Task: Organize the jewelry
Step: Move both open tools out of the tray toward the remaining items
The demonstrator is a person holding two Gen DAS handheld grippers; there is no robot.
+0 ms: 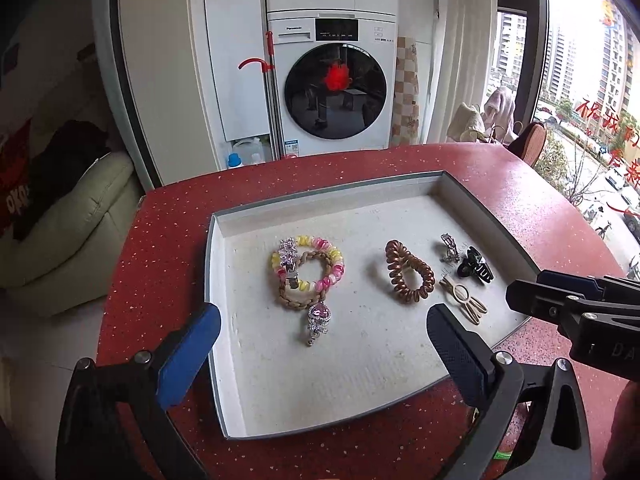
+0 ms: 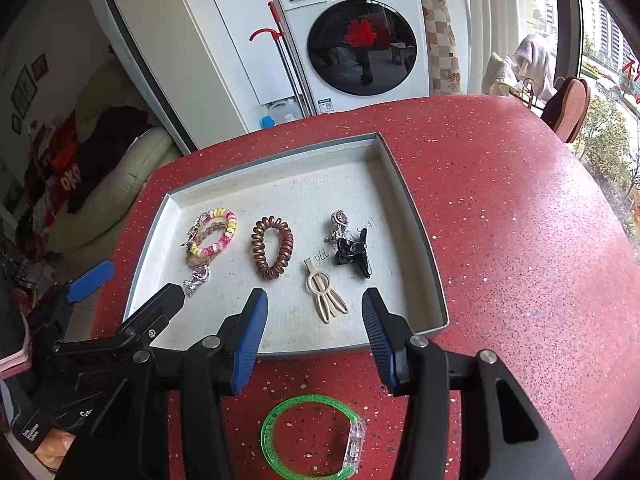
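A shallow white tray (image 1: pixel 224 240) (image 2: pixel 420 240) sits on the red table. In it lie a pink-yellow spiral tie over a braided band (image 1: pixel 316 264) (image 2: pixel 216 236), a pink rhinestone clip (image 1: pixel 318 320) (image 2: pixel 198 278), a brown spiral tie (image 1: pixel 408 272) (image 2: pixel 272 252), a beige hair clip (image 1: pixel 464 296) (image 2: pixel 326 294), a black claw clip (image 1: pixel 476 268) (image 2: pixel 354 254) and a small silver clip (image 1: pixel 450 246) (image 2: pixel 340 222). A green bangle (image 2: pixel 312 436) lies on the table in front of the tray, under my right gripper. My left gripper (image 1: pixel 320 344) and right gripper (image 2: pixel 316 340) are both open and empty over the tray's near edge.
The red speckled table (image 2: pixel 520 240) has a rounded edge. Beyond it stand a washing machine (image 1: pixel 332 88), a mop handle (image 1: pixel 270 80) and a cream sofa (image 1: pixel 68 216). A window is at the right.
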